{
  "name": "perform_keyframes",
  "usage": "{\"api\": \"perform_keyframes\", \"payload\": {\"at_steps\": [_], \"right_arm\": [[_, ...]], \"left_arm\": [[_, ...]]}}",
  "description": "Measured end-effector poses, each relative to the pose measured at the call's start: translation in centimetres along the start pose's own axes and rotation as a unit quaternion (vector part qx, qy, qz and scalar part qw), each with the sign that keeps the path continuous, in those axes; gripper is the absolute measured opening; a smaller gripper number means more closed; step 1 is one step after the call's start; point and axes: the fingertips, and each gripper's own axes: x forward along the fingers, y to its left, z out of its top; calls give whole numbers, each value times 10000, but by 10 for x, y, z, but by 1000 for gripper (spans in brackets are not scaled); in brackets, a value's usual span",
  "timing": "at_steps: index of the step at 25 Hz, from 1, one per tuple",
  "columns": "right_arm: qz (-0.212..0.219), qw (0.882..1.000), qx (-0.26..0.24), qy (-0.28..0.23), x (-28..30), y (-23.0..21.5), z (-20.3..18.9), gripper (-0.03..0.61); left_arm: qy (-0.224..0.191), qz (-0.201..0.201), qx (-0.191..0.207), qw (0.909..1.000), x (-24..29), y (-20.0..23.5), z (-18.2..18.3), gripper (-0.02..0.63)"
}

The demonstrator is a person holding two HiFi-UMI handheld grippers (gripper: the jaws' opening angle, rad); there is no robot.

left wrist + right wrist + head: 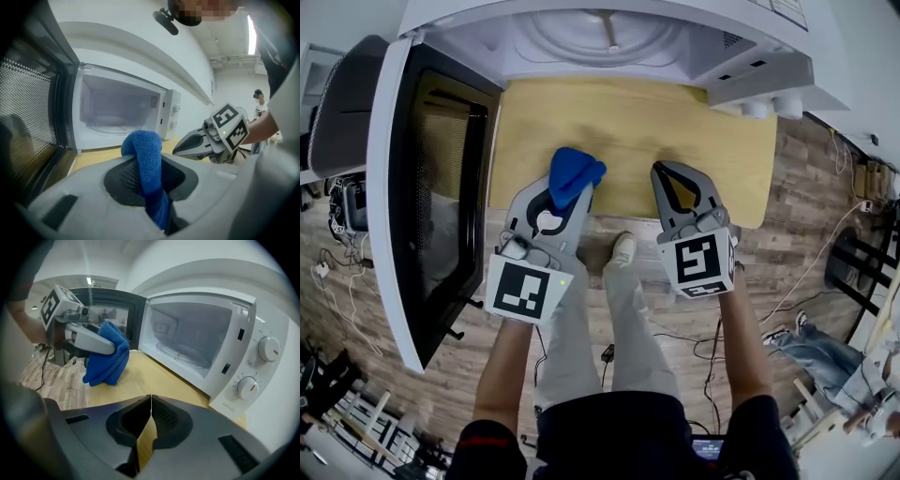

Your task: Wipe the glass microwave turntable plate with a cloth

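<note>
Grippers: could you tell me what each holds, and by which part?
Left gripper clamps the blue cloth by a bunched fold; right gripper, shut, holds nothing.

Microwave (220, 380) control panel: small grey brand print (229, 405) at 7 o'clock of lower knob (247, 387), reads roughly "WAHIN". Dial numerals too small to read. Left marker cube (525, 289) and right marker cube (698, 264): black-and-white square codes, no letters.

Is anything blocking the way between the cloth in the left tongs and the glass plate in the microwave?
No. The door is swung open, and only bare tabletop lies between the cloth and the plate.
</note>
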Motion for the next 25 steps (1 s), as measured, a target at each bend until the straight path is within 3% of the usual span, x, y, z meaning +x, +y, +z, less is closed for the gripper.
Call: {"api": "perform_keyframes", "payload": {"at_steps": [6,16,25], "right_arm": [[-40,9999,-134,-77,16,-13,2,12],[-58,9920,-1261,-71,46,-33,21,17],[-263,9848,-1701,-217,60,-50,42,155]], "left_arm": [[-193,-96,93,9997,18,6,1,57],[-261,-37,471,9985,45,25,7,57],[-476,82,784,9958,61,38,14,57]]}}
